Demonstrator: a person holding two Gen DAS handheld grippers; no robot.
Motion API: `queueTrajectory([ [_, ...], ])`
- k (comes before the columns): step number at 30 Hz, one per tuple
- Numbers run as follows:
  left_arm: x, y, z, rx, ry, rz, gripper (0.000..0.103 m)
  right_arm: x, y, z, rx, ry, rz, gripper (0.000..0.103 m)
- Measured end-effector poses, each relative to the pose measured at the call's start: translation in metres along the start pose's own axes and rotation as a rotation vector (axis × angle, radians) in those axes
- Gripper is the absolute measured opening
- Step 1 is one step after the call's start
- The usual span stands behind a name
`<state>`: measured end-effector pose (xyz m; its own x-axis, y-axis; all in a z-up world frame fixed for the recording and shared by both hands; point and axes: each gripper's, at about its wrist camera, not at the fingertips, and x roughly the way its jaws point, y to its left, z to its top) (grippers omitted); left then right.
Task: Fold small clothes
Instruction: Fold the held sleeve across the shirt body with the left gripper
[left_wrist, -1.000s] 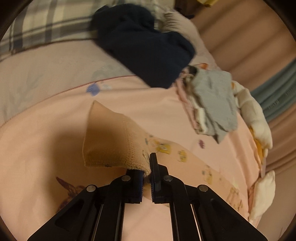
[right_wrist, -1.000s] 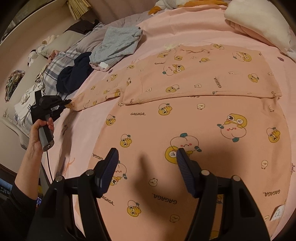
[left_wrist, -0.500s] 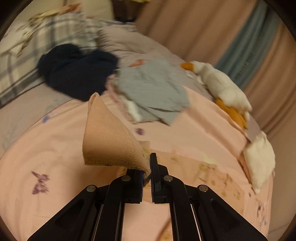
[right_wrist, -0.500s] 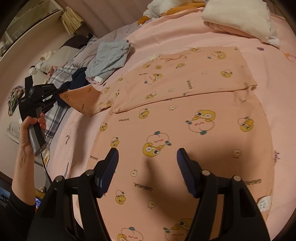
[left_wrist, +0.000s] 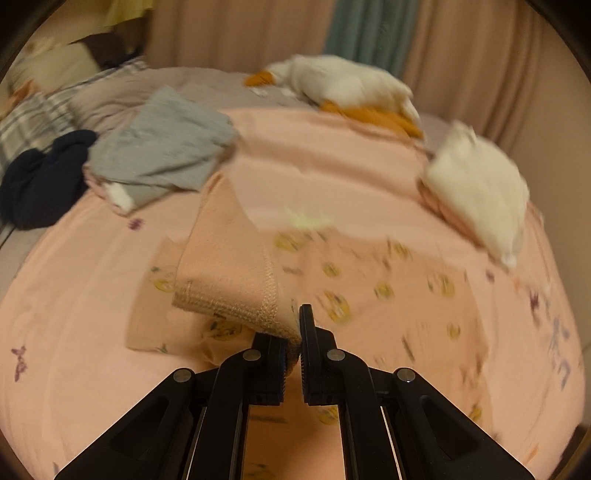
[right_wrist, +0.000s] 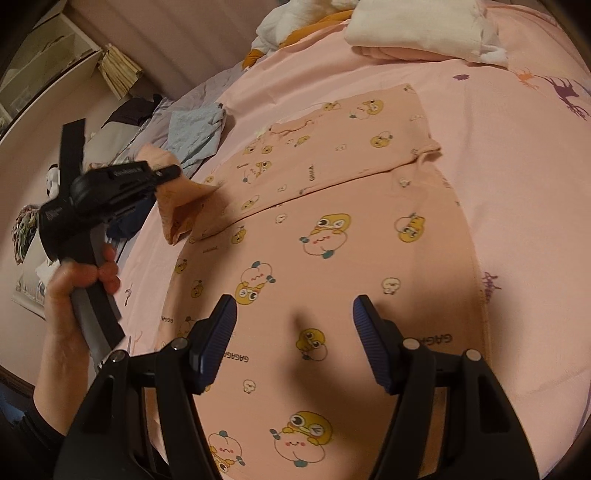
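Note:
A peach child's top (right_wrist: 332, 229) printed with yellow cartoon figures lies flat on the pink bed sheet (right_wrist: 517, 177). My left gripper (left_wrist: 297, 328) is shut on the cuff of its left sleeve (left_wrist: 225, 269), which hangs lifted and folded above the shirt body (left_wrist: 369, 295). The right wrist view shows that left gripper (right_wrist: 173, 171) at the left, held by a hand (right_wrist: 79, 280), with the sleeve (right_wrist: 181, 203) pulled in toward the shirt's body. My right gripper (right_wrist: 295, 325) hovers open over the lower part of the top, nothing between its blue pads (right_wrist: 218, 332).
A grey garment (left_wrist: 162, 147) on a small pile and a dark navy one (left_wrist: 40, 177) lie at the left. A white and orange plush toy (left_wrist: 351, 88) and folded white and pink cloth (left_wrist: 480, 192) sit at the far side. Curtains (left_wrist: 369, 33) hang behind the bed.
My left gripper has carried the sleeve cuff rightward and a little up, over the shirt, rolling as it went. The right gripper has drifted across the shirt's lower part, still open.

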<state>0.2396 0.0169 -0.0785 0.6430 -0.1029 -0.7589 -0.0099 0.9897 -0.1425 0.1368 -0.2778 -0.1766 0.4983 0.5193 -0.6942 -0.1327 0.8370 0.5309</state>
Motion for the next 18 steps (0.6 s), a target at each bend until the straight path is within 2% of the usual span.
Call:
queueTrajectory([
  [3, 0.009, -0.019, -0.017, 0.061, 0.046, -0.014, 0.005, -0.004, -0.004, 0.001, 0.014, -0.007, -0.001, 0.066],
  [4, 0.014, -0.023, -0.022, 0.072, 0.072, -0.026, 0.009, -0.006, -0.005, 0.001, 0.015, -0.011, 0.000, 0.066],
  [5, 0.017, -0.027, -0.026, 0.079, 0.094, -0.041, 0.024, -0.008, -0.005, 0.001, 0.015, -0.018, 0.001, 0.066],
  [6, 0.020, -0.030, -0.030, 0.086, 0.119, -0.064, 0.049, -0.009, -0.005, 0.002, 0.014, -0.023, 0.001, 0.066],
  [8, 0.017, -0.036, -0.039, 0.101, 0.110, -0.097, 0.071, -0.012, -0.003, 0.003, 0.012, -0.032, -0.001, 0.066],
  [10, 0.008, -0.036, -0.045, 0.115, 0.085, -0.122, 0.071, -0.014, -0.002, 0.007, 0.013, -0.042, 0.000, 0.066],
  [13, -0.009, -0.019, -0.053, 0.085, 0.059, -0.153, 0.071, -0.012, 0.002, 0.017, 0.018, -0.047, 0.025, 0.066],
  [15, -0.019, 0.001, -0.058, 0.032, 0.047, -0.152, 0.071, -0.007, 0.007, 0.024, 0.014, -0.044, 0.045, 0.066],
  [18, -0.036, 0.050, -0.069, -0.099, 0.022, -0.140, 0.071, 0.012, 0.021, 0.035, -0.017, -0.021, 0.064, 0.066],
])
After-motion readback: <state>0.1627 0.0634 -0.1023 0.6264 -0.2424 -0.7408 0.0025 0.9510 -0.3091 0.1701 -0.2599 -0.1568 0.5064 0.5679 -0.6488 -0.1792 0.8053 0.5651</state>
